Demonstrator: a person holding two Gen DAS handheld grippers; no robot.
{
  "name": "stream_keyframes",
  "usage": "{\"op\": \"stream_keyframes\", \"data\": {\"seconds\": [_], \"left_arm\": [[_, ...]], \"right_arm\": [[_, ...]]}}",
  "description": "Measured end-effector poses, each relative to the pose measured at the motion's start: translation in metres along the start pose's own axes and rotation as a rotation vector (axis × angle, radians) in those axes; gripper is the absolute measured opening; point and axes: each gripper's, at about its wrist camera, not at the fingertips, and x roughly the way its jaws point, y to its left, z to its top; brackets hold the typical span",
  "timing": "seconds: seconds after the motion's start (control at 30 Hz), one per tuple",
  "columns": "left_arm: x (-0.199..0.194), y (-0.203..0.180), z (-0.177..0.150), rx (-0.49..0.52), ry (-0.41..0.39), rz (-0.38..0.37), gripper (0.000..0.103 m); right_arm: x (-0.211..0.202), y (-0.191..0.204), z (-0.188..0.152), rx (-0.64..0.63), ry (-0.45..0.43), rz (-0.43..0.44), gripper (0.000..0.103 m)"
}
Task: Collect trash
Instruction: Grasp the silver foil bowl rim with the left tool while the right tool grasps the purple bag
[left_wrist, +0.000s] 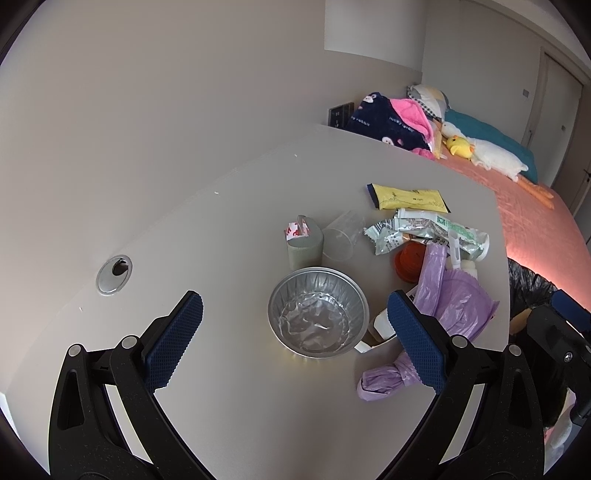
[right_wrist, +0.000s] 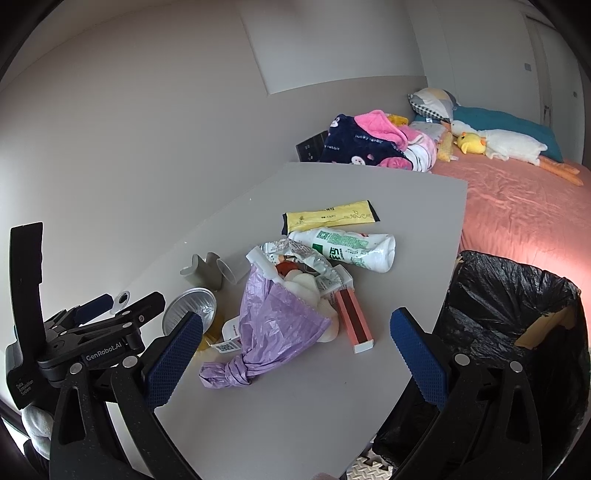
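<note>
Left wrist view: the left gripper (left_wrist: 295, 332) hangs with jaws spread above the foil bowl (left_wrist: 318, 312) at frame centre on the counter (left_wrist: 221, 258); lower squarely and pinch the rim, since thin foil likely crumples

Right wrist view: the right gripper (right_wrist: 295, 350), jaws spread and empty, faces the knotted purple bag (right_wrist: 273, 321) at centre; the black-lined bin (right_wrist: 517, 314) sits lower right, its inside mostly hidden, and the bag covers part of the litter

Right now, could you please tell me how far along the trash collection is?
Barely started. Done: only cardboard shows inside the black-lined bin. In hand: nothing; the left hand-held gripper and right hand-held gripper are both open. Left on the table: foil bowl, purple bag, yellow packet, green-and-white wrapper, pink box, clear cup.
</note>
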Motion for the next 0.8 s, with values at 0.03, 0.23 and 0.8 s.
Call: {"op": "stream_keyframes", "data": {"seconds": [0.03,0.23,0.8], "left_arm": [[0.001,0.000,-0.001,0.001,0.003,0.001,0.096],[0.013,-0.002,-0.005,0.003,0.026,-0.003,0.096],[0.065,-0.004,-0.004,0.012,0.119,0.015,0.096]], "right_arm": [[0.001,0.000,-0.001,0.001,0.004,0.003,0.101],[0.018,-0.003,-0.009,0.015,0.060,0.025,0.101],[0.072,0.001,-0.029,0.046,0.211,0.093,0.077]]}}
